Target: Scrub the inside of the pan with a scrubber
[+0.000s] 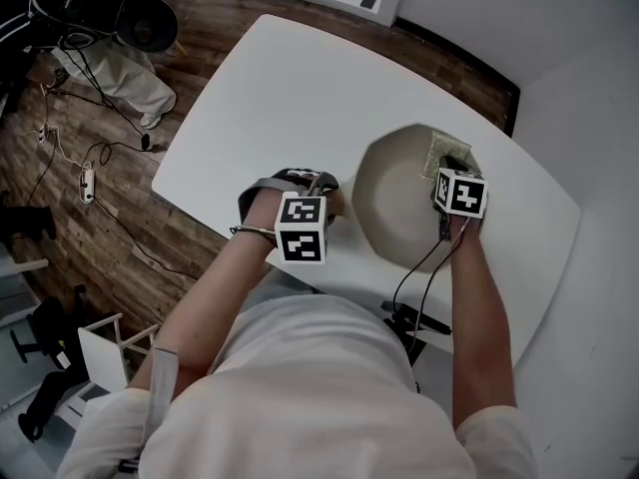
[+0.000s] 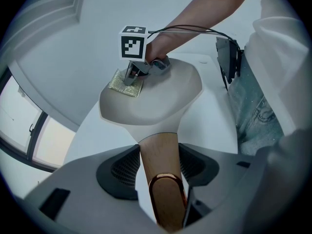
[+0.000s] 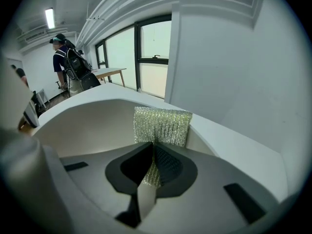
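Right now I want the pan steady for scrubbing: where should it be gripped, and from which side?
Grip the wooden handle, coming end-on from the person's left: it juts straight out of the pan, slim enough for jaws. The left gripper clamps it so, leaving the inside free for the scrubber.

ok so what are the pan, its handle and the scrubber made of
The pan shows a smooth matte cream surface, probably coated metal or ceramic. The handle is pale matte tan, likely wood, with a shiny copper-coloured end loop. The scrubber is glittering woven silvery-green mesh, likely metallic thread.
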{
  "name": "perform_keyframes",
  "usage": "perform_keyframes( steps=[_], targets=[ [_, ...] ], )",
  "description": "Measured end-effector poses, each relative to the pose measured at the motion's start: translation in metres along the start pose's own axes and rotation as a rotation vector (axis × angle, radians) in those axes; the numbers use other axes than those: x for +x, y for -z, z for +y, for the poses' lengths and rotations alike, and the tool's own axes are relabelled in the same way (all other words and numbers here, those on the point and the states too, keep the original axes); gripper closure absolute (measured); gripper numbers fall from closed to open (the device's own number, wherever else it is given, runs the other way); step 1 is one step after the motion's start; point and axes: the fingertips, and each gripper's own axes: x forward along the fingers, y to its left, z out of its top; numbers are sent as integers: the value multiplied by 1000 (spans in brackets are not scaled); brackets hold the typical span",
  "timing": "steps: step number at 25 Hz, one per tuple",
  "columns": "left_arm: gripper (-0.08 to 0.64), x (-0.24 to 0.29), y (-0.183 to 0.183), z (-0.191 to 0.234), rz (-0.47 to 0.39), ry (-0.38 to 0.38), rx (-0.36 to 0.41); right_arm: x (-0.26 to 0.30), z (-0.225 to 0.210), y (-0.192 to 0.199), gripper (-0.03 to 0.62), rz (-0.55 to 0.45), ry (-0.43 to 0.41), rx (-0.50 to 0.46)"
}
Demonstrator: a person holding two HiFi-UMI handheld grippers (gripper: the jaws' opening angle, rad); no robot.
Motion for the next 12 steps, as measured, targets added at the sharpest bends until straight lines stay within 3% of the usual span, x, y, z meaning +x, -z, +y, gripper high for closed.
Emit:
perform_keyframes(
  steps=[12],
  targets=[
    [318, -1, 2, 2, -9, -2, -14, -17, -15, 16, 561, 97, 114, -178]
  ],
)
